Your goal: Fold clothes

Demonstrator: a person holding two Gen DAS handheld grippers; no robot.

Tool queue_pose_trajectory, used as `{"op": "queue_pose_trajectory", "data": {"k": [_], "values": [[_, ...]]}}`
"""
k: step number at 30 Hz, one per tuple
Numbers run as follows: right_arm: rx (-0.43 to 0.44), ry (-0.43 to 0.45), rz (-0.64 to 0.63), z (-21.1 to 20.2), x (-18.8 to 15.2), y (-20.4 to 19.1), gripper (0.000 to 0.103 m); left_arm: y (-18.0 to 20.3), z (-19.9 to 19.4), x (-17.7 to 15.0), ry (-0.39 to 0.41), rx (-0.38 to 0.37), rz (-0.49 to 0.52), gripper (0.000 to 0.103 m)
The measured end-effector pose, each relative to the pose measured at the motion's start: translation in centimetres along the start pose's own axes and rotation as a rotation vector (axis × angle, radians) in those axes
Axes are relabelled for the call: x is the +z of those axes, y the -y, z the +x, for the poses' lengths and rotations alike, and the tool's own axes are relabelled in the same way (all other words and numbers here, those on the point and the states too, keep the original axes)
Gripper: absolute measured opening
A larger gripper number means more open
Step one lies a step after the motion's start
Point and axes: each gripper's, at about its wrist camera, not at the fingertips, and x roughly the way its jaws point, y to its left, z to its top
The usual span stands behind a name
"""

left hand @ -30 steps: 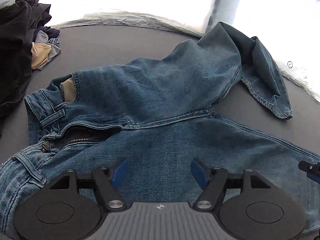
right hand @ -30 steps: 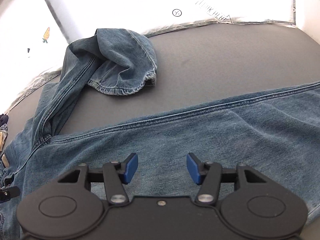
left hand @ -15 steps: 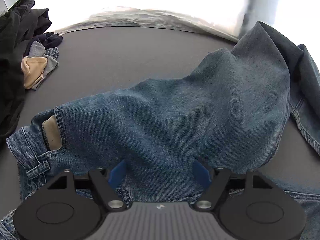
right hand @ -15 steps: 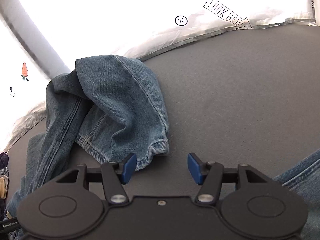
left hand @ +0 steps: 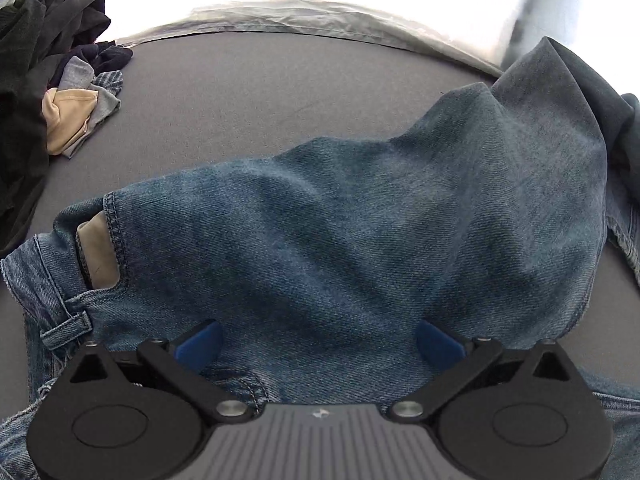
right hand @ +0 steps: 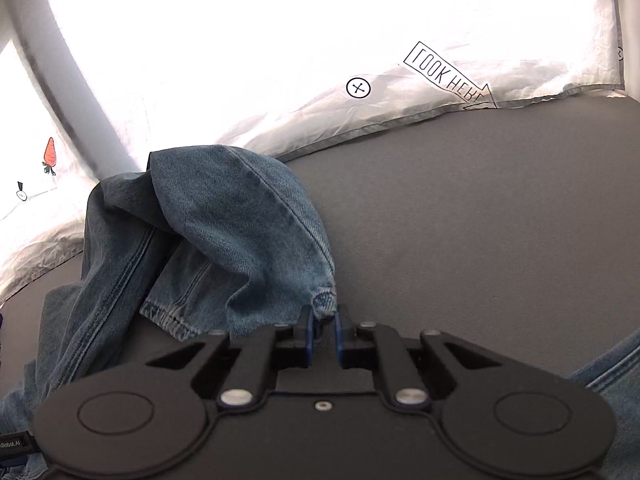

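Blue jeans [left hand: 360, 220] lie rumpled on the grey surface [left hand: 260, 88], with the waistband and a tan pocket lining [left hand: 98, 252] at the left. My left gripper [left hand: 320, 344] hovers low over the seat of the jeans. Its jaws are opening wide, and denim lies between the blue pads without being pressed. In the right wrist view one folded-over trouser leg [right hand: 240, 220] is heaped at the left. My right gripper [right hand: 322, 320] is closing its jaws, and the pads pinch the corner of that leg's hem [right hand: 324, 300].
A pile of dark and beige clothes [left hand: 48, 60] sits at the far left of the surface. A white printed sheet [right hand: 320, 40] hangs behind the back edge. Bare grey surface [right hand: 480, 220] stretches to the right of the leg.
My left gripper slid over the jeans toward the waistband side and its jaws spread wider. My right gripper moved up to the folded leg's hem and its jaws closed onto the hem corner.
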Motion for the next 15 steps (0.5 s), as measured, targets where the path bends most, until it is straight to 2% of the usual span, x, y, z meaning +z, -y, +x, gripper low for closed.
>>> {"op": "queue_pose_trajectory", "data": {"k": [3,7,15], "values": [[-0.05,0.102,-0.004,-2.7,2.6,1.7,0.01,0.0,0.0,0.0,-0.005,0.002,-0.004,0.103],[-0.162,0.277,-0.05,-7.4,6.6,4.1,0.01,0.0,0.0,0.0,-0.011,0.0,-0.003,0.103],[-0.342,0.579,-0.002,-16.5,12.6,9.3,0.009,0.1,0.0,0.0,-0.007,-0.001,0.002,0.103]]}}
